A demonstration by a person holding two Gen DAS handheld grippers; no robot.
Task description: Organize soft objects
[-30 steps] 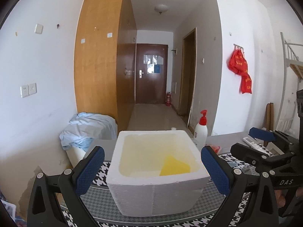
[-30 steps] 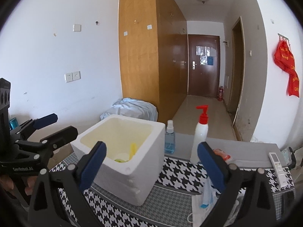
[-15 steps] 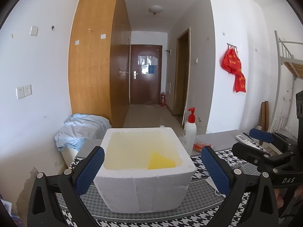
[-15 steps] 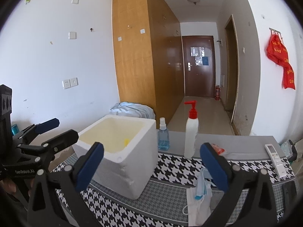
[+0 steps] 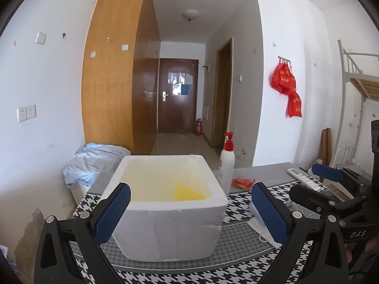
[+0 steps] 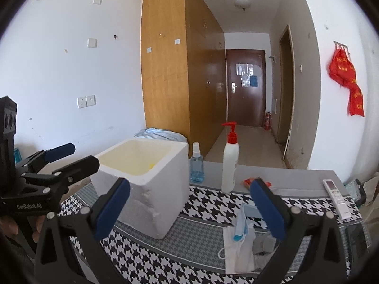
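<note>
A white foam box (image 5: 170,208) stands on the houndstooth cloth (image 5: 236,208), with a yellow soft object (image 5: 187,193) inside it. My left gripper (image 5: 189,210) is open and empty, in front of the box. In the right wrist view the box (image 6: 146,179) is at the left. My right gripper (image 6: 189,208) is open and empty above the cloth (image 6: 208,203). A pile of face masks (image 6: 241,236), white and blue, lies under its right finger. The masks also show in the left wrist view (image 5: 258,229).
A white pump bottle with a red top (image 6: 229,163) and a blue spray bottle (image 6: 197,168) stand behind the box. A red packet (image 5: 243,181) and a remote control (image 6: 336,196) lie on the table. A bundle of blue fabric (image 5: 94,163) sits at the far left.
Both grippers have pulled back and lowered from above the box, so less of its inside shows. Both stay open.
</note>
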